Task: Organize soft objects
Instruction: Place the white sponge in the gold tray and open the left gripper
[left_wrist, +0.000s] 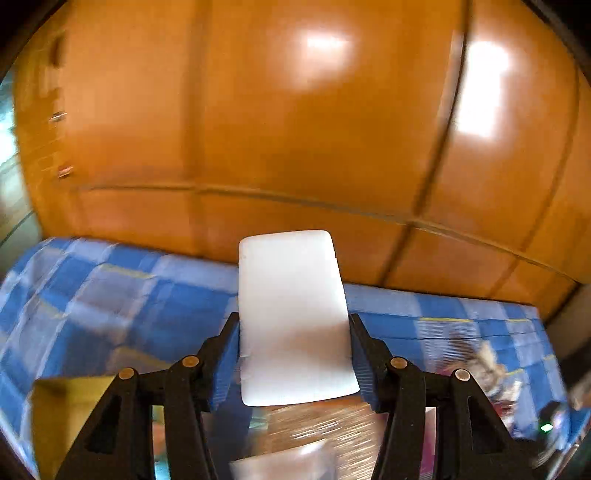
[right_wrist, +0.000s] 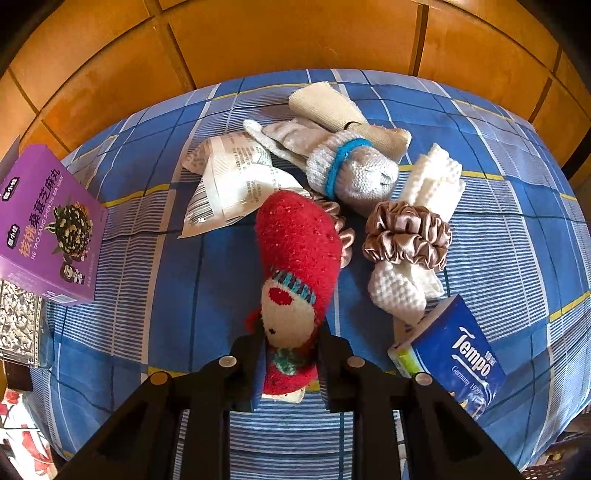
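left gripper (left_wrist: 295, 354) clamping white block (left_wrist: 291, 314) | right gripper (right_wrist: 291, 365) clamping red sock (right_wrist: 295, 258) | grey sock (right_wrist: 351, 166), scrunchie (right_wrist: 406, 232) awaiting sorting

In the right wrist view the sock (right_wrist: 297, 254) runs up the middle of the bed (right_wrist: 147, 295), its lower end between the right gripper (right_wrist: 291, 363) jaws. Left of its upper end lies the packet (right_wrist: 231, 181), and at the far left edge stands the box (right_wrist: 48, 225). Behind the sock lies the glove (right_wrist: 351, 166), on another sock (right_wrist: 332, 107). Right of the sock the scrunchie (right_wrist: 406, 236) wraps around the cloth (right_wrist: 424, 206); the tissue pack (right_wrist: 458, 354) sits in front of the cloth. In the left wrist view the block (left_wrist: 293, 321) sits between the left gripper (left_wrist: 293, 354) jaws, above the bed, wood panels (left_wrist: 258, 129) behind
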